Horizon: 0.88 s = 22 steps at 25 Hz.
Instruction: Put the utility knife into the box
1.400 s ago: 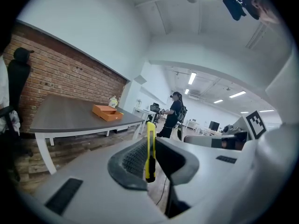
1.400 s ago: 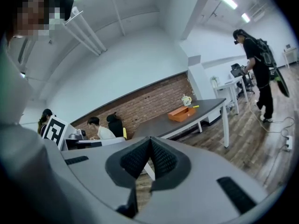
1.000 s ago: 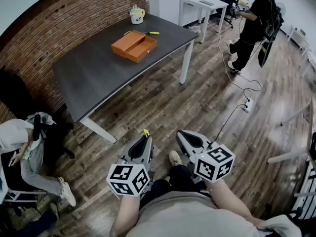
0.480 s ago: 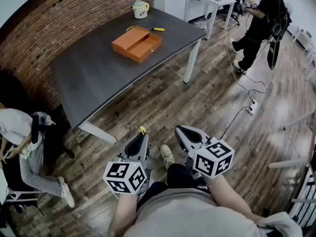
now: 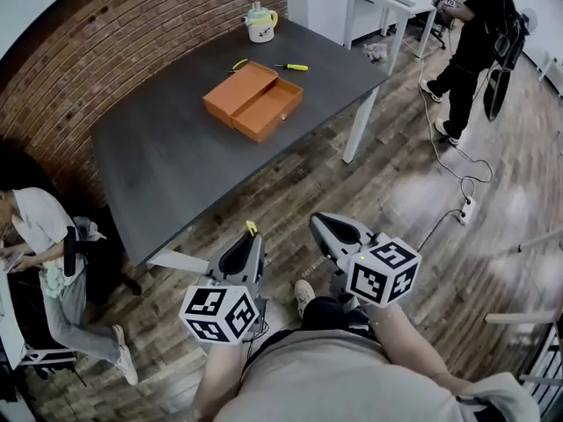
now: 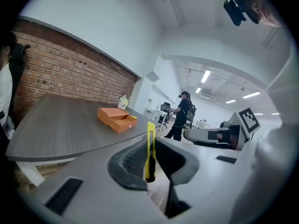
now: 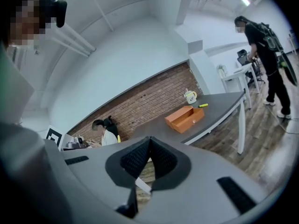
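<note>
The left gripper (image 5: 247, 240) is clamped on the slim yellow utility knife (image 6: 150, 149), its tip poking up past the jaws; the right gripper (image 5: 327, 227) is pressed together on nothing. Both hang over the wooden floor, just near of the dark grey table (image 5: 167, 170). The open orange box (image 5: 255, 101) toward the table's far side sits closer than a second ago, so the approach is under way, the box likely not yet within reach
</note>
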Tool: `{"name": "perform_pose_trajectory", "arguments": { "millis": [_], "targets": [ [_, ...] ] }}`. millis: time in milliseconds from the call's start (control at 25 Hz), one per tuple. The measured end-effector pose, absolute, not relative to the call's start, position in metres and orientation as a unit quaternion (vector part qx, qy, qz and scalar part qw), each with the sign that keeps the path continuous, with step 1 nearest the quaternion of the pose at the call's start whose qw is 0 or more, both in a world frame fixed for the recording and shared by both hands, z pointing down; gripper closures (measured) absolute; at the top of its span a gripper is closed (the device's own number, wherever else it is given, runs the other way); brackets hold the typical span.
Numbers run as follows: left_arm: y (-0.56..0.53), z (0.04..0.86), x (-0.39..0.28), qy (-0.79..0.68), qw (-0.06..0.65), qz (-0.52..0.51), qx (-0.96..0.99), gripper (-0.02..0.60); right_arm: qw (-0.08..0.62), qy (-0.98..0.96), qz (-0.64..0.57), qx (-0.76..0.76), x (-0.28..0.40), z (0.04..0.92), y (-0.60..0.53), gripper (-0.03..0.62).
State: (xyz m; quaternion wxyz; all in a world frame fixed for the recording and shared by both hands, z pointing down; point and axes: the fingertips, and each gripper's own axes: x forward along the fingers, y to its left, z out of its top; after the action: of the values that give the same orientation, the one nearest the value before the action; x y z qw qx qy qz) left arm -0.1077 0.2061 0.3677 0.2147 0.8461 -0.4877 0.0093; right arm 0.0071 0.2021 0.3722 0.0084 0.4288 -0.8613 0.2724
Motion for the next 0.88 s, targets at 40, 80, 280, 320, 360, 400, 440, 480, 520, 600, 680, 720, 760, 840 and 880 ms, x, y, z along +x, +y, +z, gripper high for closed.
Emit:
{"name": "perform_pose_trajectory", "arguments": {
  "millis": [40,80,280,320,360,400,440,480,520,600,680,720,760,840,880],
  "targets": [
    [0.195,0.365,-0.106,-0.489,0.212,0.01,0.846,0.517,0.007,-0.862,0.273,0.427,0.009,0.371,0.191,0.586],
    [0.184,0.364,-0.105,-0.49,0.21,0.011,0.846,0.517,0.005,-0.862,0.274,0.426,0.011,0.371,0.181,0.586],
    [0.143,0.361,-0.098,-0.496,0.208,0.009,0.843,0.517,0.009,-0.862,0.277,0.424,0.022,0.374,0.148,0.586],
    [0.137,0.36,-0.096,-0.496,0.207,0.007,0.843,0.517,0.01,-0.862,0.278,0.424,0.025,0.376,0.143,0.586],
    [0.132,0.36,-0.094,-0.496,0.208,0.006,0.843,0.517,0.011,-0.861,0.28,0.425,0.028,0.378,0.139,0.586],
    [0.128,0.36,-0.091,-0.495,0.209,0.006,0.843,0.517,0.012,-0.859,0.283,0.426,0.03,0.38,0.134,0.586],
    [0.125,0.36,-0.089,-0.494,0.21,0.006,0.844,0.517,0.014,-0.858,0.286,0.427,0.033,0.381,0.131,0.586],
    [0.122,0.36,-0.087,-0.494,0.211,0.008,0.844,0.517,0.015,-0.856,0.289,0.428,0.034,0.382,0.128,0.586],
    [0.12,0.361,-0.086,-0.493,0.212,0.009,0.843,0.517,0.017,-0.856,0.29,0.428,0.036,0.383,0.126,0.586],
    [0.115,0.363,-0.084,-0.495,0.216,0.011,0.842,0.517,0.019,-0.854,0.292,0.43,0.039,0.384,0.124,0.586],
    [0.11,0.367,-0.081,-0.493,0.221,0.014,0.842,0.517,0.018,-0.85,0.298,0.434,0.043,0.388,0.122,0.586],
    [0.108,0.37,-0.077,-0.49,0.225,0.014,0.842,0.517,0.018,-0.848,0.301,0.436,0.045,0.391,0.12,0.586],
    [0.107,0.373,-0.074,-0.487,0.23,0.013,0.843,0.517,0.019,-0.846,0.304,0.437,0.047,0.393,0.118,0.586],
    [0.105,0.376,-0.068,-0.483,0.238,0.009,0.843,0.517,0.021,-0.845,0.305,0.439,0.049,0.394,0.112,0.586],
    [0.103,0.376,-0.067,-0.481,0.24,0.008,0.843,0.517,0.022,-0.845,0.305,0.439,0.049,0.394,0.108,0.586]
  ]
}}
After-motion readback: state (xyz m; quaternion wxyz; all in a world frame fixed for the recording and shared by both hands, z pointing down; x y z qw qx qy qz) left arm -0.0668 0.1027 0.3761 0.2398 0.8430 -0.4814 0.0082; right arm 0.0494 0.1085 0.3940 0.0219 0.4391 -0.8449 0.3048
